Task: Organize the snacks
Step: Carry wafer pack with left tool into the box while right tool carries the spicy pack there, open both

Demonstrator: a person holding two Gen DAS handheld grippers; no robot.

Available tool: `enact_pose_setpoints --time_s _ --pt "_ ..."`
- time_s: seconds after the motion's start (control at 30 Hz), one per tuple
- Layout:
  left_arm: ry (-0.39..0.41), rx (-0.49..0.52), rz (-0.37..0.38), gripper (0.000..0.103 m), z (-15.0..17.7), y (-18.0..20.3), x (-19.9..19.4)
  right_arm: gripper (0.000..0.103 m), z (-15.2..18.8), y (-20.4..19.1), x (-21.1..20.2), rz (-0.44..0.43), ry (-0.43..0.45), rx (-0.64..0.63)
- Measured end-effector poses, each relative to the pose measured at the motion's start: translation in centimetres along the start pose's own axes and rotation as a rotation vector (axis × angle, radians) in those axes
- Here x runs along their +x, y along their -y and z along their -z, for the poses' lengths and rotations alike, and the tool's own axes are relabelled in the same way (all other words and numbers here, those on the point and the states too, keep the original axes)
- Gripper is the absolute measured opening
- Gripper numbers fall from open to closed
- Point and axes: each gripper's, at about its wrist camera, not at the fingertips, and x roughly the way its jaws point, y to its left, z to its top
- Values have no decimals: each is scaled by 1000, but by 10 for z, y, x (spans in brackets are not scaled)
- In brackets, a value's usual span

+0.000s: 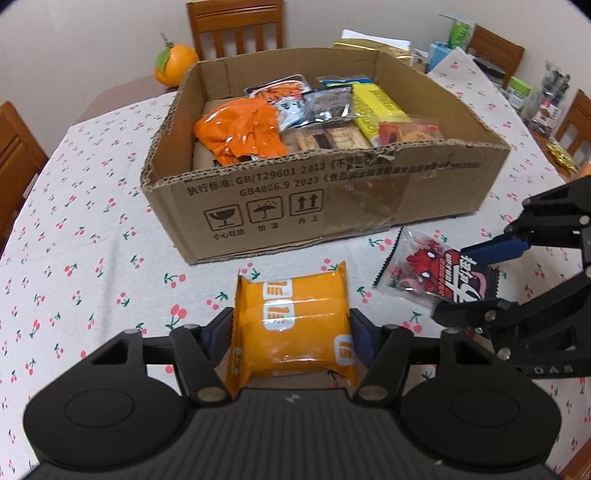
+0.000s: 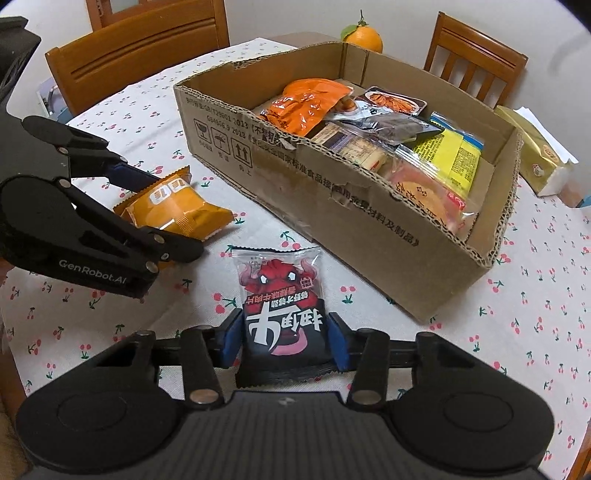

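On the cherry tablecloth (image 1: 92,229) we see two snack packs in front of a big cardboard box (image 1: 332,206), and each pack sits between the fingers of a gripper.

On the left side we hold the left gripper (image 1: 291,332). Its blue pads press on both sides of an orange-yellow snack pack (image 1: 295,325), so it grips that pack. The pack lies on the cloth, just in front of the box.

On the right side we hold the right gripper (image 2: 286,339). Its pads squeeze the dark end of a red and black snack pack (image 2: 282,295) with a red cartoon face on it. That pack also rests on the cloth, near the front wall of the box and just beside the orange-yellow one.

Behind both packs the box stands open at the top. Inside it we see many snacks: a crumpled orange bag (image 1: 240,129), a silver pouch (image 1: 328,103), a yellow packet (image 1: 376,105) and some clear-wrapped ones.

Past the far left corner of the box an orange fruit (image 1: 175,64) with a green leaf sits on the table. Wooden chairs (image 1: 236,26) stand around the table.
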Motion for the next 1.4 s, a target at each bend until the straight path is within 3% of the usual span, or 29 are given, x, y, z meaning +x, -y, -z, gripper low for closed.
enact_pose_setpoints --time_s 0.43,0.9,1.13,1.4 --pt "-2 51 59 59 -6 -11 -25 52 -3 0 -13 5 -3 85" --pt "-13 136 155 58 -20 -18 -75 52 -8 -2 -61 5 45 123" --pt "40 164 164 58 -41 -20 -92 52 -19 -1 -93 28 109 102" --pt "122 163 139 59 -85 -28 -83 52 -31 9 -107 68 159 102"
